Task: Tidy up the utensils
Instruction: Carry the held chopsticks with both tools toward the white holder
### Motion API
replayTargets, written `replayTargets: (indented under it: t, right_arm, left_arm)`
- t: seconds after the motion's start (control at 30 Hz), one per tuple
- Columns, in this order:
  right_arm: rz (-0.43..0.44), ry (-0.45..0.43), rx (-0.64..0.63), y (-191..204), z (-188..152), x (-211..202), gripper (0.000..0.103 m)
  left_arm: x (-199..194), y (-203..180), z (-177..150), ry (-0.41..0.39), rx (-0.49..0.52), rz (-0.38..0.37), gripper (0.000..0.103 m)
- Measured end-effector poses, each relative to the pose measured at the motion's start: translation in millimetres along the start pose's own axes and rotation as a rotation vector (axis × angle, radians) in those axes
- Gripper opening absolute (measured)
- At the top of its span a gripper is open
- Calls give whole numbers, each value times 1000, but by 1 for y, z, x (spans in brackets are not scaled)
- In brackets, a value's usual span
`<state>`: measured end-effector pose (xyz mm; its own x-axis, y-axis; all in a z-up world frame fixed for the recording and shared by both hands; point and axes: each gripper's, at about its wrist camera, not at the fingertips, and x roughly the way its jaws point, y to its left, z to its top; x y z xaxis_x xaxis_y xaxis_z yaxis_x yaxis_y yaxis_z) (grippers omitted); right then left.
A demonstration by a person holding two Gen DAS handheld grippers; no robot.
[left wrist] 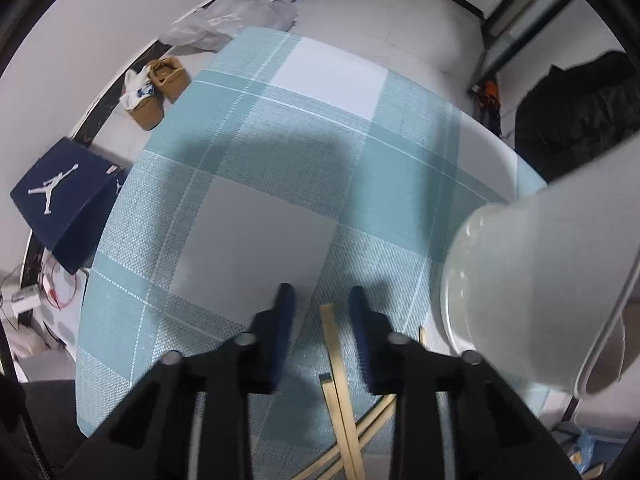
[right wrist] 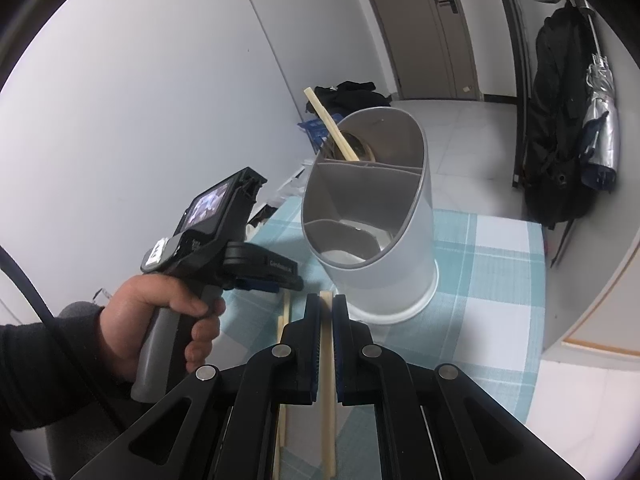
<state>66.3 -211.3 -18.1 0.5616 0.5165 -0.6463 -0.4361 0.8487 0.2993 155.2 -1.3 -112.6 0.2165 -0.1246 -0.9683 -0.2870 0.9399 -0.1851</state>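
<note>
A grey utensil holder (right wrist: 384,216) with divided compartments stands on the plaid tablecloth (right wrist: 492,264), with one wooden chopstick (right wrist: 332,128) leaning in its far compartment. My right gripper (right wrist: 326,304) is shut on a wooden chopstick (right wrist: 328,392) and holds it just in front of the holder's base. Other chopsticks (right wrist: 282,360) lie on the cloth to its left. My left gripper (left wrist: 320,300) is open and empty above the cloth, with several chopsticks (left wrist: 340,368) lying crossed under its right finger. The holder (left wrist: 540,280) shows close at the right in the left wrist view.
The table (left wrist: 492,148) is covered by the blue-and-white cloth (left wrist: 256,184). On the floor to the left lie a dark blue shoebox (left wrist: 60,200), brown boots (left wrist: 160,88) and white bags (left wrist: 232,20). A black backpack (right wrist: 560,120) hangs by the door at right.
</note>
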Motion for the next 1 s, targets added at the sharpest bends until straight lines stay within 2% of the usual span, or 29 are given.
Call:
replayTargets:
  t: [0.1,0.33,0.53,0.63,0.77,0.87,1.0]
  right_arm:
    - [0,-2,-6,1,0,0,5]
    - [-5,-8,-12,2,0,-1,5]
    - [-18,-17,-16,4,0,-2,5]
    - [-16,-31,-27,7,1,-4,5]
    - [-31,-58,-46,12,2,-6,5]
    - [-34,-89,-37,14,4,-8,5]
    - [-52,-123,-9,16,9,-7,5]
  left_arm:
    - [2,3,2,5,-51,-29,4]
    - [2,8,5,-2,-121,-72,3]
    - [-13,12,6,-51,-173,-127,3]
    - [-29,15,4,-108,-183,-168,3]
    - [-60,18,-4,-233,-168,-228,3]
    - [-80,18,-13,-309,-123,-266,3]
    - [-102,10,-25,-411,-27,-279,3]
